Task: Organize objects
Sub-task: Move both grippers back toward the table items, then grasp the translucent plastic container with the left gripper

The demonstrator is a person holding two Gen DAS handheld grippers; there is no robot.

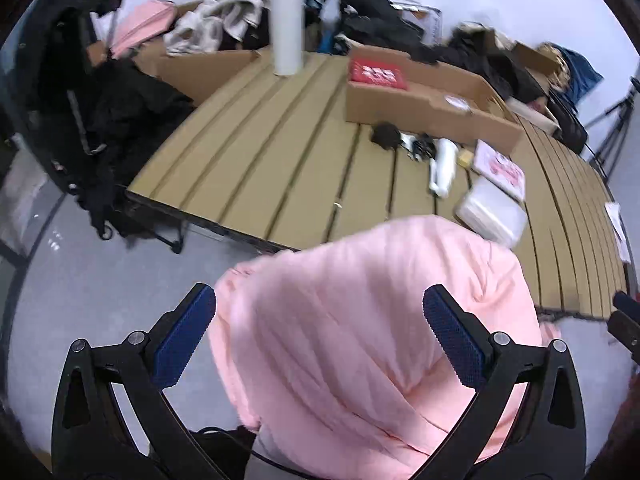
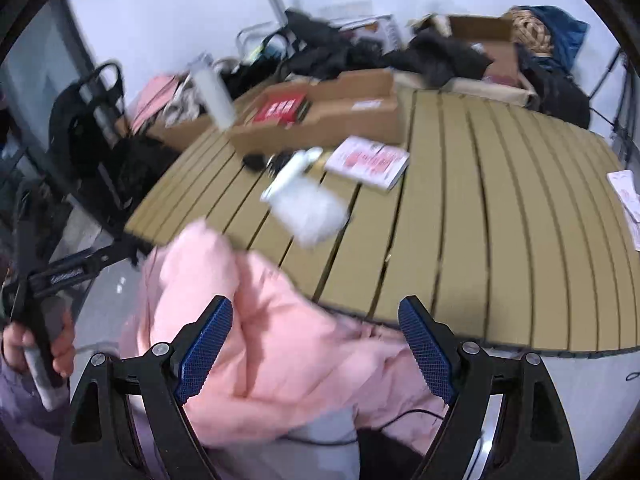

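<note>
A pink puffy jacket (image 1: 372, 320) hangs off the near edge of the slatted tan table (image 1: 280, 152); it also shows in the right wrist view (image 2: 272, 340). My left gripper (image 1: 320, 336) is open, its blue pads on either side of the jacket without pinching it. My right gripper (image 2: 316, 344) is open too, over the jacket's right part at the table edge (image 2: 500, 240). On the table lie a cardboard box (image 1: 420, 96) holding a red pack (image 1: 378, 74), a white bottle (image 1: 442, 166), a pink-printed book (image 1: 500, 168) and a clear plastic bag (image 1: 492, 212).
A tall white tumbler (image 1: 286, 32) stands at the table's far side. Black bags and clothes (image 1: 120, 120) pile at the left and back, with more cardboard boxes (image 1: 208, 72). A tripod (image 1: 612, 128) stands at the right. Papers (image 2: 628, 200) lie at the table's right edge.
</note>
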